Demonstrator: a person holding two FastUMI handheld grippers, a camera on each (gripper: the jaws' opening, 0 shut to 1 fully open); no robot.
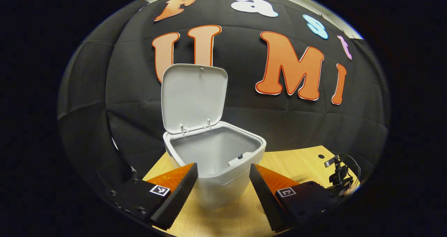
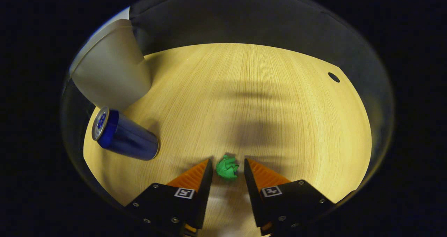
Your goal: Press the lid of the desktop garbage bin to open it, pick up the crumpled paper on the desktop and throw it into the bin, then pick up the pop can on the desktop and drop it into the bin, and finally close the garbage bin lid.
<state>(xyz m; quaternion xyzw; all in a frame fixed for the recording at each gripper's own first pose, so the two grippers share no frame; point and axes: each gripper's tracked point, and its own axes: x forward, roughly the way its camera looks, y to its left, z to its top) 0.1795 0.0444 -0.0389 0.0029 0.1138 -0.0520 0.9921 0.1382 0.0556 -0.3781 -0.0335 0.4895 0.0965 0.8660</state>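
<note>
In the left gripper view, the white garbage bin (image 1: 214, 167) stood on the wooden counter (image 1: 300, 163) with its lid (image 1: 193, 96) swung up and back on the rear hinge, standing nearly upright against the black cloth wall. The bin's grey inside was in plain sight, and nothing could be made out in the part that showed. The left gripper (image 1: 223, 176) was spread wide, holding nothing, its two fingers set to either side of the bin's front wall and apart from it (whether level with the bin or somewhat nearer the camera could not be told). Off at the counter's far right edge sat a small black clamp with cables (image 1: 340, 176), beside a round hole in the board.

In the right gripper view, the crumpled paper (image 2: 227, 167), a green wad, lay on the counter between the fingertips of the right gripper (image 2: 227, 168). That gripper was open, with a narrow gap on each side of the paper, so neither finger pressed on it. The pop can (image 2: 125, 135), blue with a silver top, lay on its side well to the left of the paper. Just beyond the can, the outer wall of the bin rose at the upper left edge.
</note>
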